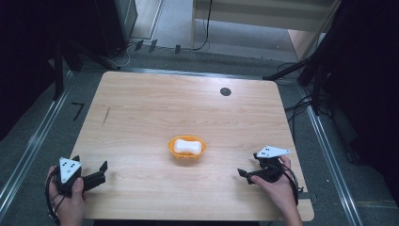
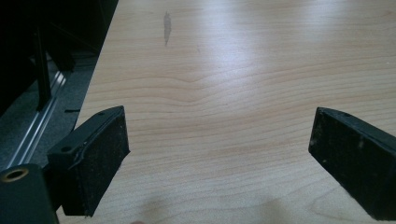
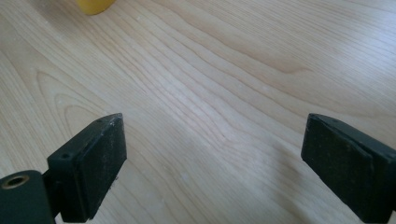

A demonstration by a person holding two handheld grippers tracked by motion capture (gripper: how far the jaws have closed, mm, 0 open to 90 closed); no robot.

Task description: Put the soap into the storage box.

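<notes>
An orange bowl [image 1: 187, 151] sits a little in front of the table's middle and holds a white, rounded block [image 1: 187, 146]. My left gripper [image 1: 90, 163] rests at the front left corner, held by a hand, jaws spread wide over bare wood [image 2: 219, 140]. Near the front right edge my right gripper [image 1: 248, 165] is also held by a hand, open and pointing left toward the bowl. In the right gripper view its jaws [image 3: 212, 140] stand far apart with nothing between them, and a bit of the orange bowl [image 3: 95, 5] shows at the top.
The wooden table [image 1: 188, 103] has a black round grommet [image 1: 225, 91] at the back right and a dark streak [image 1: 106, 115] [image 2: 166, 28] on its left side. Its left edge [image 2: 95, 74] drops to grey floor with metal rails. Dark stands and cables surround the table.
</notes>
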